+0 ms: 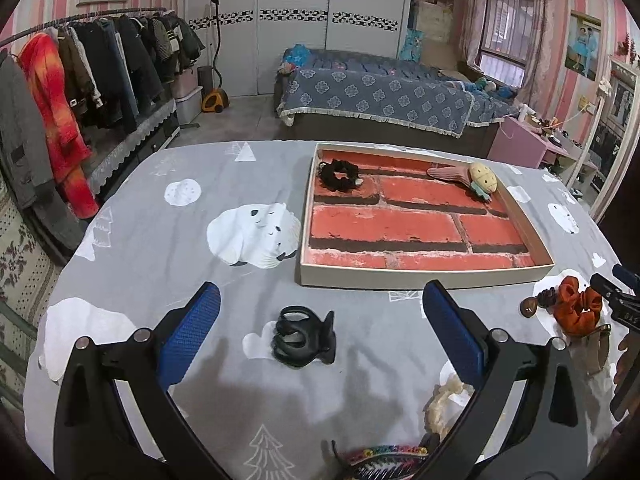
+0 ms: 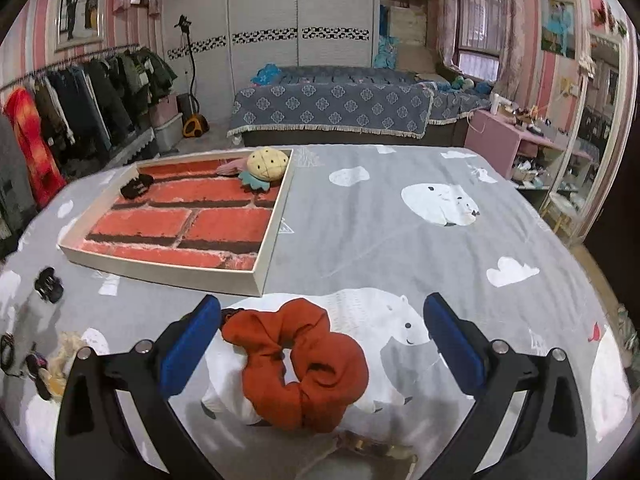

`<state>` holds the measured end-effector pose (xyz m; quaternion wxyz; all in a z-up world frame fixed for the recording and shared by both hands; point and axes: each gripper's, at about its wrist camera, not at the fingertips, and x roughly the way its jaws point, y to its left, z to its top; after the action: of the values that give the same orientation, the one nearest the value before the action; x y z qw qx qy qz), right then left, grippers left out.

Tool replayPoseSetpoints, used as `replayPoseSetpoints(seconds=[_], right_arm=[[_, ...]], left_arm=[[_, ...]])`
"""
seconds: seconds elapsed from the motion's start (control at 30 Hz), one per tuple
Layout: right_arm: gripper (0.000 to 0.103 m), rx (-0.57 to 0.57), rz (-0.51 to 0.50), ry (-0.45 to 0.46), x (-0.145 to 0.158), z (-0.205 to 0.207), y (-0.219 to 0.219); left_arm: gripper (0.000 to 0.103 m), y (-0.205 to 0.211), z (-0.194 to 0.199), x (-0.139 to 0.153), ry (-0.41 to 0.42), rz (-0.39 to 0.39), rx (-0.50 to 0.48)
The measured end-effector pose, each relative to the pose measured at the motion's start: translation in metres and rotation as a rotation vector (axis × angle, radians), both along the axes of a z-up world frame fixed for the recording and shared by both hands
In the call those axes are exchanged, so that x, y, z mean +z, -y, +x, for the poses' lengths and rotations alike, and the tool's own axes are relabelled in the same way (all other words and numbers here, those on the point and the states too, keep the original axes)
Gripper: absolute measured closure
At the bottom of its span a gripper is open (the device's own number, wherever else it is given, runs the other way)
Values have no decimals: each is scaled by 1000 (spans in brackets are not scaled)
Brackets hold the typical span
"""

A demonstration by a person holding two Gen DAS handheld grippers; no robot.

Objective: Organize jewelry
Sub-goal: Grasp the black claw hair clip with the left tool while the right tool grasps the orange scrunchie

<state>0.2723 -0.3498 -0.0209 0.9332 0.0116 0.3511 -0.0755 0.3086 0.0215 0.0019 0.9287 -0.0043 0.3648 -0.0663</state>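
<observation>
A shallow box (image 1: pixel 416 276) (image 2: pixel 160 270) with a red brick-pattern floor lies on the grey bear-print cloth. In it sit a black scrunchie (image 1: pixel 339 175) (image 2: pixel 137 186) and a pineapple hair clip (image 1: pixel 482 178) (image 2: pixel 266 166). A black claw clip (image 1: pixel 303 336) (image 2: pixel 49 285) lies on the cloth between the fingers of my left gripper (image 1: pixel 320 332), which is open around it. My right gripper (image 2: pixel 322 344) is open with an orange scrunchie (image 2: pixel 298 364) (image 1: pixel 578 312) between its blue pads, untouched by them.
A cream scrunchie (image 1: pixel 442 400) (image 2: pixel 60 360) and a colourful patterned clip (image 1: pixel 380 456) lie at the near edge. A small brown clip (image 1: pixel 538 304) sits beside the orange scrunchie. A clothes rack (image 1: pixel 80 80) stands left; a bed (image 1: pixel 380 100) lies beyond the table.
</observation>
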Motion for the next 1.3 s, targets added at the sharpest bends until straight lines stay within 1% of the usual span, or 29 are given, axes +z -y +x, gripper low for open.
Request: replayPoseSetpoints(seconds=[0.2,0.27,0.33,0.47,0.6,0.77,0.97,1.03,1.13,1.27,1.3], right_arm=[[4,-40,-67,-26,-12,-2,3],[4,-51,-75,-26,-14,-2,5],[4,-50,-75,-21,-16,-2,7],[4,-51,-53,-27,-20,-1,10],[4,-66,-67,-31,-23,-2,11],[4,-73,-50,-35,-25,-3,14],[6,-70,-67,-70,-34,0,12],[17,-69,-62,-81,-36,1,12],[26,-59,-36,-106,-42,3,13],[36,-44,-43,-110,-44,4,8],[41,-40,-41,-114,-45,5,7]], left_arm=[[5,7,6,-16,-6,41,3],[5,5,10,-23,-24,32,7],[5,1,14,-30,-46,13,5],[5,-2,18,-42,-61,24,7],[5,-6,22,-51,-87,7,1],[5,-4,21,-53,-76,30,-4],[5,1,26,-62,-106,48,-10],[5,1,27,-63,-114,44,-12],[5,2,28,-67,-125,42,-14],[6,3,30,-69,-132,52,-12],[6,3,30,-70,-133,52,-12]])
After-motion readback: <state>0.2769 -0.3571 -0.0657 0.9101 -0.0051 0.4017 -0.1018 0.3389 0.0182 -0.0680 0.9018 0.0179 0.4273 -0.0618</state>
